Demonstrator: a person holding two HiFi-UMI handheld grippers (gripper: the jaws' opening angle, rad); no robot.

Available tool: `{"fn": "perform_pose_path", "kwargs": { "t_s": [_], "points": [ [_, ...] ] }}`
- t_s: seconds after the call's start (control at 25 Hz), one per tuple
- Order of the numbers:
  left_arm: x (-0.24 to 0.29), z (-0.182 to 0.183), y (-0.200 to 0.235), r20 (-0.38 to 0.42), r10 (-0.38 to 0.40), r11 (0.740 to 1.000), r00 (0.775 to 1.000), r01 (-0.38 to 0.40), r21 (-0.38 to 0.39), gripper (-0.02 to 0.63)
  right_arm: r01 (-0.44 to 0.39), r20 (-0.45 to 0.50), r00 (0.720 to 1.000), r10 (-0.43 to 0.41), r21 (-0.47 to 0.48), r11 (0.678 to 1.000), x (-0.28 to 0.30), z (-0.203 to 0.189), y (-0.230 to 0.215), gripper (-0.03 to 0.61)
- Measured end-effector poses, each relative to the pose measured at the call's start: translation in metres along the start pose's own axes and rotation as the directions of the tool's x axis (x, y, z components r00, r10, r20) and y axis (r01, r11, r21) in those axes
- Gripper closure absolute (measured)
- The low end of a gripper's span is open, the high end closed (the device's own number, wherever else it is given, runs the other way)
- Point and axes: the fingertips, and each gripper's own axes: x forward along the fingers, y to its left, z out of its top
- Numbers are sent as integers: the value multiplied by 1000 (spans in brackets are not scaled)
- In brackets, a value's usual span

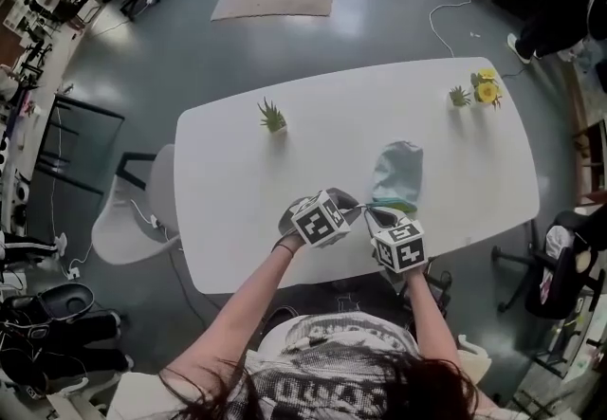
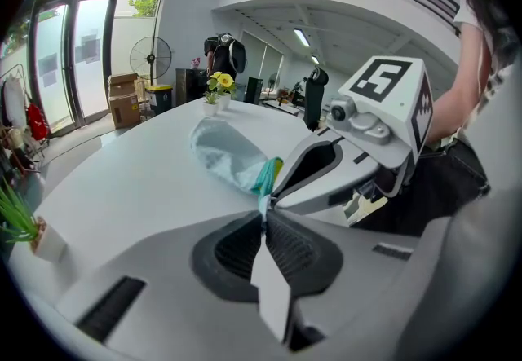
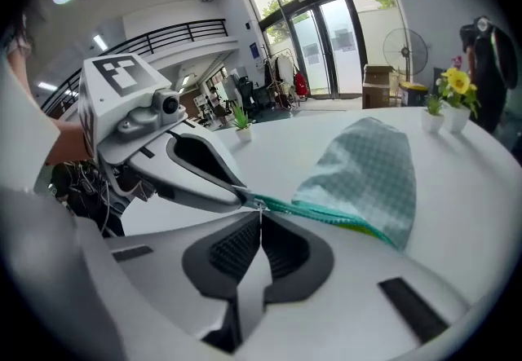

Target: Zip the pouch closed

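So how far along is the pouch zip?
Done: both grips are set. In hand: left tongs clamp the pouch's teal zipper end; right tongs pinch the zipper pull. Left: the whole run along the zipper, which looks unzipped.

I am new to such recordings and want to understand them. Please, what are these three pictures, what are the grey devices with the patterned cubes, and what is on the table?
No robot is here: a person holds a grey two-jaw gripper in each hand; the cubes belong to them. The head view looks down from the person's head. The other two views come from a camera on each gripper, looking along its jaws. On the white oval table are a pale green checked fabric pouch, a small green potted plant and yellow potted flowers. The left gripper is shut on the pouch's near end. The right gripper is shut on what seems the small metal zip pull.
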Motion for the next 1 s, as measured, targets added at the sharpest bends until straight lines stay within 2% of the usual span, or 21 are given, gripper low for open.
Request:
{"fn": "perform_pose_path", "kwargs": {
  "t_s": [0.16, 0.44, 1.0],
  "points": [
    [3, -2, -4, -11, -8, 1000, 1000, 8, -1, 591, 3, -17, 1000, -1, 103, 995, -1, -6, -4, 572],
    [0, -8, -3, -16, -16, 1000, 1000, 16, -1, 592, 84, -45, 996, -77, 200, 976, -11, -26, -34, 574],
    [-2, -9, 4, -19, -1, 1000, 1000, 2, 21, 592, 133, -63, 990, -123, 206, 970, -17, -37, -56, 569]
  ]
}}
